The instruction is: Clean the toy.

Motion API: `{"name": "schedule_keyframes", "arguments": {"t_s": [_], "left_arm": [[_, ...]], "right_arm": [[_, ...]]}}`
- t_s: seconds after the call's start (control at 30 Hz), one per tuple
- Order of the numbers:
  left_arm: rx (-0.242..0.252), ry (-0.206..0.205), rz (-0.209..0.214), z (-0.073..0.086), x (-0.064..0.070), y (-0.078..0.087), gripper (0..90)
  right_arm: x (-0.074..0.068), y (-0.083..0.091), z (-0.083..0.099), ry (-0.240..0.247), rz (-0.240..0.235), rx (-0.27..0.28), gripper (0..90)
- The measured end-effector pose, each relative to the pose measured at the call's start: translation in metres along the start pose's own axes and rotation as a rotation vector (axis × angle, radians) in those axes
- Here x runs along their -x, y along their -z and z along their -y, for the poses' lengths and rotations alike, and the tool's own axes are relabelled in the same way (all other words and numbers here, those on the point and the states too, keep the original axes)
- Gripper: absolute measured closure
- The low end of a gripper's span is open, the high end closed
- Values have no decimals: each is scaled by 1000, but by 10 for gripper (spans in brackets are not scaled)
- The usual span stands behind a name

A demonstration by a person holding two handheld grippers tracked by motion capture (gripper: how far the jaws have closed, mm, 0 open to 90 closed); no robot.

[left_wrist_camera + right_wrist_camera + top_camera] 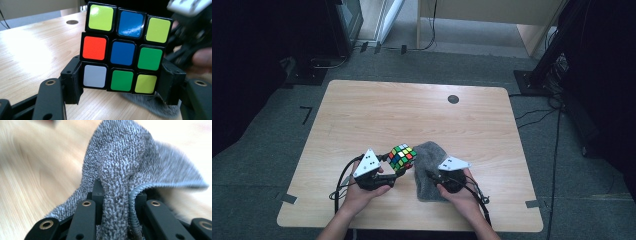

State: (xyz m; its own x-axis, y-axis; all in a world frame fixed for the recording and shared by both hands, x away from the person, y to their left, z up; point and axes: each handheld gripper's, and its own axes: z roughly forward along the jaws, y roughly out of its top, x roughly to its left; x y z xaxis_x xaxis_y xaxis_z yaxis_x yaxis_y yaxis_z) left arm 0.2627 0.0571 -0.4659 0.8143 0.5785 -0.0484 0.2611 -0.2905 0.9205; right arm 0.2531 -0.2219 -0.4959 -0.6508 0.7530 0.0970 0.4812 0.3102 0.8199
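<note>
While the left gripper point(120, 85) pinches the puzzle cube point(123, 50) by its sides, held off the bench point(412, 115) for wiping | right gripper point(116, 202) fingers clamp grey cloth point(429, 160), at cube's 3 o'clock | cloth bunched, ready to rub.

We find no readable text, label, brand, number or sign anywhere on the pale wooden table point(362, 115). The multicoloured plastic puzzle cube point(125, 48) carries only plain coloured stickers with no print we can make out, and the grey fluffy terry cloth point(120, 165) bears no tag or lettering that we can read
</note>
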Motion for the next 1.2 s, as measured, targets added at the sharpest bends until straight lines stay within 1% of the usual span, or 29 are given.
{"name": "schedule_keyframes", "arguments": {"t_s": [0.07, 0.1, 0.17, 0.2, 0.23, 0.27, 0.33, 0.43, 0.47, 0.57, 0.6, 0.7, 0.73, 0.77, 0.83, 0.87, 0.93, 0.97, 1.0, 1.07, 1.1, 1.17, 1.2], "left_arm": [[-14, -12, 0, 1, 1, -2, 337], [-20, -13, 3, 1, 2, -3, 338], [-33, -11, 21, 2, 5, -7, 337], [-39, -13, 29, 2, 8, -9, 338], [-49, -24, 39, 3, 11, -12, 338], [-55, -31, 47, 3, 14, -14, 338], [-66, -47, 62, 3, 20, -18, 338], [-73, -64, 80, 3, 26, -20, 338], [-76, -68, 85, 3, 27, -21, 338], [-82, -88, 99, 4, 29, -22, 338], [-85, -92, 107, 4, 31, -22, 338], [-85, -91, 133, 3, 35, -23, 338], [-83, -102, 129, 3, 37, -23, 338], [-73, -104, 122, 2, 37, -22, 338], [-36, -76, 140, -1, 34, -17, 339], [-18, -69, 146, -2, 32, -14, 339], [-2, -68, 155, -5, 31, -11, 339], [-1, -69, 156, -5, 30, -11, 339], [-1, -66, 157, -4, 30, -11, 339], [-9, -61, 162, -3, 31, -13, 340], [-16, -64, 161, -3, 31, -14, 340], [-38, -95, 148, -2, 35, -17, 340], [-47, -109, 142, -2, 37, -18, 340]], "right_arm": [[0, 11, -5, -22, 15, 51, 725], [0, 17, -8, -31, 23, 87, 725], [-1, 31, -13, -59, 20, 157, 724], [-2, 35, -14, -69, 11, 180, 723], [-3, 40, -16, -76, -8, 206, 720], [-6, 44, -18, -78, -41, 231, 717], [-12, 48, -22, -65, -77, 253, 713], [-23, 52, -26, -42, -97, 273, 708], [-24, 53, -27, -44, -105, 278, 708], [-25, 56, -29, -66, -157, 310, 706], [-25, 57, -30, -65, -166, 311, 706], [-26, 55, -30, -59, -178, 291, 707], [-25, 54, -29, -63, -176, 281, 708], [-23, 52, -29, -73, -175, 267, 710], [-16, 49, -27, -96, -153, 247, 714], [-13, 48, -25, -114, -142, 241, 715], [-7, 47, -22, -145, -135, 232, 716], [-6, 47, -21, -150, -139, 232, 716], [-6, 47, -21, -146, -145, 233, 715], [-9, 48, -23, -128, -142, 238, 714], [-11, 50, -24, -126, -149, 245, 713], [-15, 54, -28, -111, -176, 266, 712], [-19, 56, -30, -97, -181, 273, 711]]}}
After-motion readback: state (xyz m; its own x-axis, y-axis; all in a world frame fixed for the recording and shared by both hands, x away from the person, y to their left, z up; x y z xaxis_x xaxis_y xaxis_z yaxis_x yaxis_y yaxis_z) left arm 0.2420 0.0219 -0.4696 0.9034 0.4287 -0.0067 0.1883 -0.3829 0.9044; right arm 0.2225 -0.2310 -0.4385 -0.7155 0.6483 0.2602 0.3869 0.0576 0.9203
